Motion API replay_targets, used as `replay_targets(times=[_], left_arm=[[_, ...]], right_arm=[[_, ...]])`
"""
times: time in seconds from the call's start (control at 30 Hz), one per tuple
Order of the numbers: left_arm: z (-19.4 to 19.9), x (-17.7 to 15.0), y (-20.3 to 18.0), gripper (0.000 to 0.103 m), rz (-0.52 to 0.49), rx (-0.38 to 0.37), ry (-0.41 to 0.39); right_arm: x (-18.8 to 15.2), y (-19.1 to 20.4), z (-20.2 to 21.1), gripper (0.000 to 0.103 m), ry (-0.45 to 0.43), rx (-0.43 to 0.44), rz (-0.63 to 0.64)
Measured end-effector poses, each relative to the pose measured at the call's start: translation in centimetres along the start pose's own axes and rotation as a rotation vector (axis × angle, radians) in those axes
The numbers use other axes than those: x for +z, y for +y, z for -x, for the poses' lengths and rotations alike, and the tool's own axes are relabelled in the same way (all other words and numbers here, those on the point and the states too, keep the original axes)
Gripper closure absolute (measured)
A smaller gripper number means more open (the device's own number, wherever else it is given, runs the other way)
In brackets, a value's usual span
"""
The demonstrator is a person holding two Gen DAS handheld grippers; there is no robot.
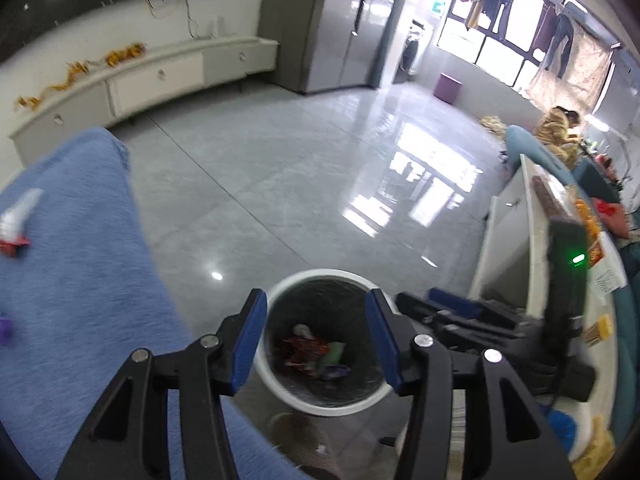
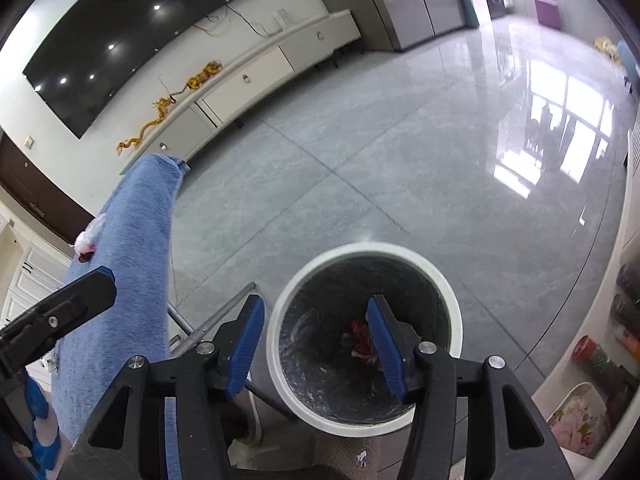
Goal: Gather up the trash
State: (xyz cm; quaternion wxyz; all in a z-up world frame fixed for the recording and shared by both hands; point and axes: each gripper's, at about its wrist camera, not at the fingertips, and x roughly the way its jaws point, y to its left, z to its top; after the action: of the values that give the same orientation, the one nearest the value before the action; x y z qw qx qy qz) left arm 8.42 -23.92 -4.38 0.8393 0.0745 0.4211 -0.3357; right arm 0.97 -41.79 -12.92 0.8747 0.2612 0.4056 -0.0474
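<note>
Left claw (image 1: 316, 338): wide open, its blue-padded fingers (image 1: 248, 344) spread apart with nothing between them; it hangs over the bin.
Right claw (image 2: 316, 340): also spread wide and holding nothing, its blue pads (image 2: 386, 350) apart above the same bin; in the left wrist view its black body (image 1: 472, 320) shows just to the right of the left claw.
Trash bin (image 1: 280, 368): a round white-rimmed bin with a dark liner, standing on the floor directly below and between the fingers of both claws; seen from the right wrist its rim (image 2: 448, 300) lies straight ahead.
Trash in the bin (image 1: 310, 350): a heap of crumpled wrappers, red, orange, green and purple, lying at the bottom; from the right wrist only a red and white scrap (image 2: 360, 342) shows beside the right finger.
Blue-covered surface (image 1: 80, 280): a blue textured cloth to the left of both claws; what it covers cannot be told.
Trash left on the cloth (image 1: 16, 226): a crumpled white and red wrapper well to the left of the left claw, blurred; the right wrist view shows it at the cloth's far edge (image 2: 86, 242). A small purple piece (image 1: 6, 330) lies nearer, at the frame's left edge.
Floor (image 1: 280, 152): glossy grey tiles ahead of the claws.
White worktop (image 1: 536, 216): to the right of the left claw, carrying assorted packets.
</note>
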Motion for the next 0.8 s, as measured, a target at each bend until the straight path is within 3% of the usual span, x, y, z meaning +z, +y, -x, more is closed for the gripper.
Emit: replay_targets(times=[0.23, 0.4, 0.47, 0.53, 0.7, 0.8], left_arm=[[5.9, -1.6, 1.2, 0.054, -0.013, 0.140, -0.097], [9.7, -2.8, 2.5, 0.053, 0.010, 0.192, -0.141], [11.4, -3.5, 3.0, 0.048, 0.016, 0.224, -0.164], [12.8, -4.0, 3.5, 0.040, 0.024, 0.244, -0.192], [15.8, -5.3, 4.4, 0.039, 0.034, 0.274, -0.243], [17.6, -6.1, 5.4, 0.039, 0.061, 0.285, -0.275]], right_arm=[[-0.2, 5.4, 4.8, 0.039, -0.114, -0.029, 0.101], [-0.9, 9.9, 7.9, 0.030, -0.189, -0.031, 0.191], [-1.3, 11.3, 8.9, 0.027, -0.215, -0.032, 0.220], [-1.7, 12.7, 9.8, 0.021, -0.239, -0.031, 0.242], [-2.9, 15.5, 10.9, 0.010, -0.267, -0.050, 0.291], [-3.7, 17.1, 11.5, 0.010, -0.289, -0.081, 0.323]])
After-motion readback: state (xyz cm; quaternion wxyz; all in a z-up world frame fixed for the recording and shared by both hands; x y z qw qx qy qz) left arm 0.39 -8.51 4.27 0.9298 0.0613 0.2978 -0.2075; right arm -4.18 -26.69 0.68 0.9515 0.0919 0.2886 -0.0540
